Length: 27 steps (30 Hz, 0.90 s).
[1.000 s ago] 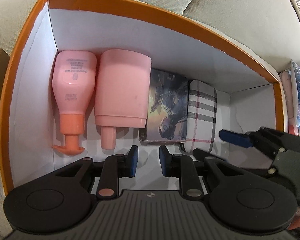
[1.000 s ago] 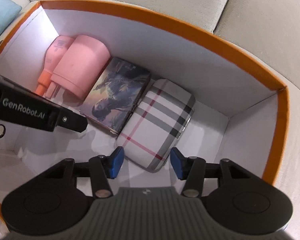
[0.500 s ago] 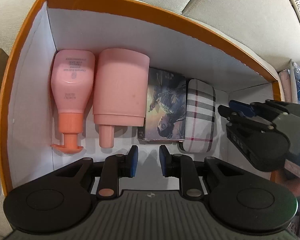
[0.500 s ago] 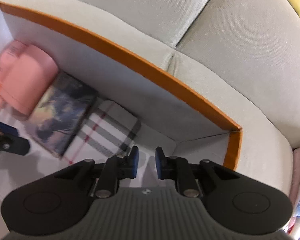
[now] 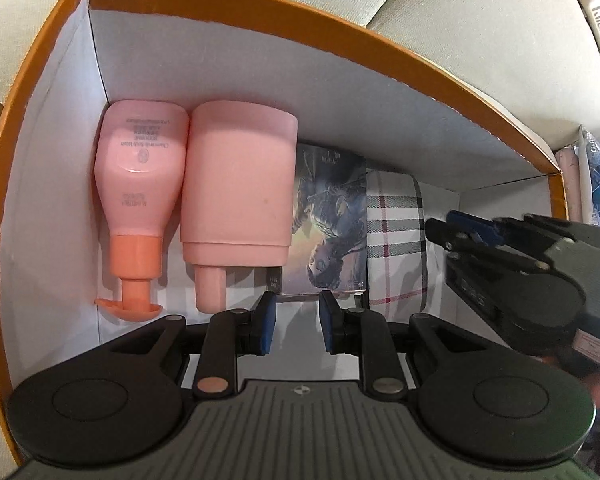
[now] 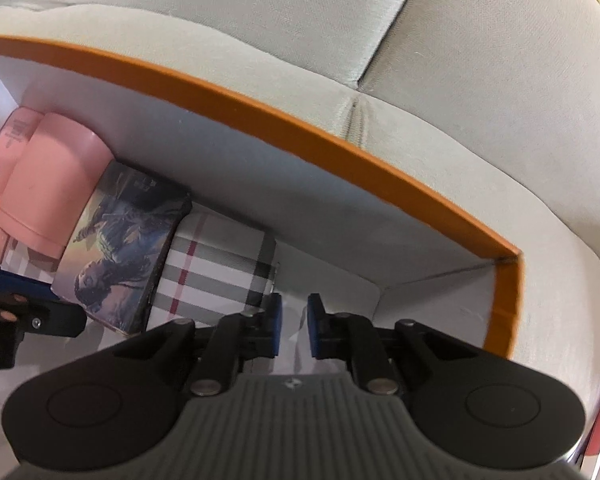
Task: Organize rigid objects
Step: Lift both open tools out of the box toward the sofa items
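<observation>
Four things are being kept side by side in the orange box [image 5: 260, 36]: pump bottle [image 5: 140, 184], pink bottle [image 5: 236, 192], picture box [image 5: 332, 216], plaid case [image 5: 396, 240]. Left tongs [image 5: 297, 322] and right tongs [image 6: 291, 326] are being held clenched, empty, above the box floor.

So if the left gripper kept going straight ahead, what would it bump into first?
Probably the near bottom edge of the picture box, which lies right ahead of the left gripper in the orange box. It might touch the white box floor just before that; depth is hard to judge.
</observation>
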Available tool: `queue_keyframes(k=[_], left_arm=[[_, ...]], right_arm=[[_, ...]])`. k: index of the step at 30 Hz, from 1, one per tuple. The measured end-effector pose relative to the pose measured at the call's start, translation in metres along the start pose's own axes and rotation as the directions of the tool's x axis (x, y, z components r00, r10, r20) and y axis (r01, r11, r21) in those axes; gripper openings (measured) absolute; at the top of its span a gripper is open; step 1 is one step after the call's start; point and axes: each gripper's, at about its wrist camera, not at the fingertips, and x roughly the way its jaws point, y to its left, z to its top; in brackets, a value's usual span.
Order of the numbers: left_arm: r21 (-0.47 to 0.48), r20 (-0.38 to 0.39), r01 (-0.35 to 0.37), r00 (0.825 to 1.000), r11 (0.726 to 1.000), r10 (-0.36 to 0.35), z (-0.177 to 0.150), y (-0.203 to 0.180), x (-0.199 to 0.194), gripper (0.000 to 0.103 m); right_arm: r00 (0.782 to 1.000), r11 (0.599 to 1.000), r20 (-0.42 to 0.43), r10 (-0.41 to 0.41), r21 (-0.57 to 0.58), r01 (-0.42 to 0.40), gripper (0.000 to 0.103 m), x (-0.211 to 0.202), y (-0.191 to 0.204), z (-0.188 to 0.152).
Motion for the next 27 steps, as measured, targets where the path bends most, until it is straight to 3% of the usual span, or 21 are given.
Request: queue_keyframes(k=[7,12,15,27], left_arm=[[0.021,-0.004,0.008,1.000,1.000,-0.008,-0.006,-0.003,-0.009,0.025],[0.079,0.007,-0.001,1.000,0.997,0.000,-0.012,-0.005,-0.023,0.025],[0.103,0.025,0.005,1.000,0.995,-0.007,-0.019,-0.004,-0.037,0.025],[0.136,0.157,0.043,0.986,0.990,-0.064,-0.044,0.007,-0.101,0.025]], right_arm=[[0.993,0.993,-0.009,0.114,0.045,-0.113,0.021,-0.030,-0.009,-0.027],[0.982,0.984,-0.067,0.174,0.047,-0.171,0.021,-0.034,0.000,-0.050],[0.977,0.982,-0.104,0.186,0.042,-0.182,0.021,-0.028,0.010,-0.058],[0.983,0.979,-0.054,0.177,0.111,-0.171,0.023,-0.043,0.014,-0.059]])
